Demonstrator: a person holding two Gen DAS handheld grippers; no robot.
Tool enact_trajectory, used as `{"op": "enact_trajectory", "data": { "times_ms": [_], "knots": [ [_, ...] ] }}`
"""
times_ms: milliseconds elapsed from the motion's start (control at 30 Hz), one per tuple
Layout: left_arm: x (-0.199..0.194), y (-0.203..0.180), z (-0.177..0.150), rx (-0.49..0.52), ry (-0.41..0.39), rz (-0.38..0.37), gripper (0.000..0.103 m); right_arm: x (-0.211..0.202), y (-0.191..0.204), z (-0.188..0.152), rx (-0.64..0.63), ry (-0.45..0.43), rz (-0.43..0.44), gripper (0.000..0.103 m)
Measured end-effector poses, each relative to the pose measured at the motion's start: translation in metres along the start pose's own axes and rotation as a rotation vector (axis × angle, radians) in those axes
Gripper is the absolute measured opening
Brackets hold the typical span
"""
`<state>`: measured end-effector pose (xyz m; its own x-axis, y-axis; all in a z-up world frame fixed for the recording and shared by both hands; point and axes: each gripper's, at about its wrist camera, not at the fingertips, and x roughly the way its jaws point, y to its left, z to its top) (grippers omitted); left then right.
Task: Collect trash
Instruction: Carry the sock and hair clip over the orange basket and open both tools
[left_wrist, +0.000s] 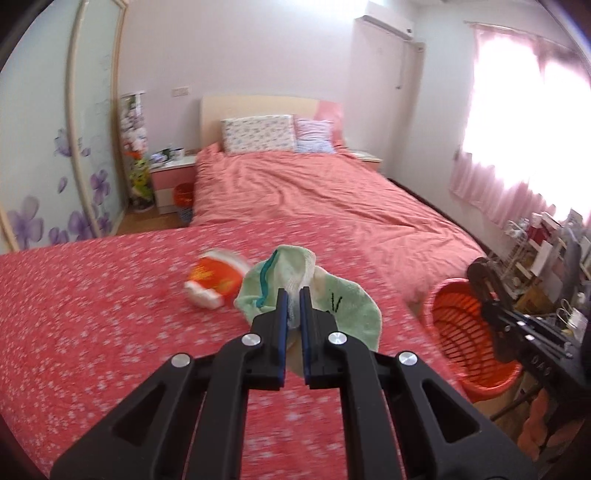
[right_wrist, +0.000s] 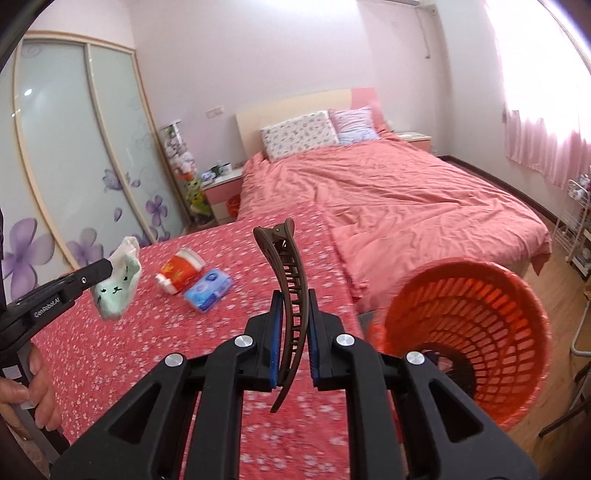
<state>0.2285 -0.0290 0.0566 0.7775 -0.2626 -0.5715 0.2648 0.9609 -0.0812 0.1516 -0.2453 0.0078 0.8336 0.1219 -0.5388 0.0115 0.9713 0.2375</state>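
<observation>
The left gripper (left_wrist: 291, 295) pinches a pale green sock (left_wrist: 347, 306) above the red floral bed (left_wrist: 92, 314); the right gripper (right_wrist: 293, 299) clamps a brown hair clip (right_wrist: 291, 295) near the bed's edge, beside the orange basket (right_wrist: 517, 295). An orange packet (right_wrist: 179, 275) and blue tissue pack (right_wrist: 208, 290) lie touching. The left gripper reads "GenRobot.AI"

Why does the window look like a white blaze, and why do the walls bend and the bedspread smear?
Left wrist view: the window is overexposed behind pink curtains; the wardrobe door bows from fisheye distortion; the floral bedspread is motion-blurred, while the left gripper on the green sock stays sharp. Right wrist view: same glare at the top right, blurred bedspread, crisp hair clip.
</observation>
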Motion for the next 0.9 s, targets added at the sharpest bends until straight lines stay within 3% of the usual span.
{"op": "enact_trajectory", "data": {
  "times_ms": [533, 733, 900],
  "knots": [
    [0.034, -0.156, 0.004, 0.128, 0.015, -0.280, 0.007, -0.028, -0.111, 0.003, 0.169, -0.075, -0.148, 0.012],
    [0.065, -0.207, -0.006, 0.175, 0.064, -0.354, 0.007, -0.021, -0.148, -0.002, 0.237, -0.067, -0.179, 0.012],
    [0.094, -0.235, -0.018, 0.208, 0.114, -0.373, 0.008, -0.006, -0.171, -0.006, 0.283, -0.040, -0.192, 0.013]
  ]
}}
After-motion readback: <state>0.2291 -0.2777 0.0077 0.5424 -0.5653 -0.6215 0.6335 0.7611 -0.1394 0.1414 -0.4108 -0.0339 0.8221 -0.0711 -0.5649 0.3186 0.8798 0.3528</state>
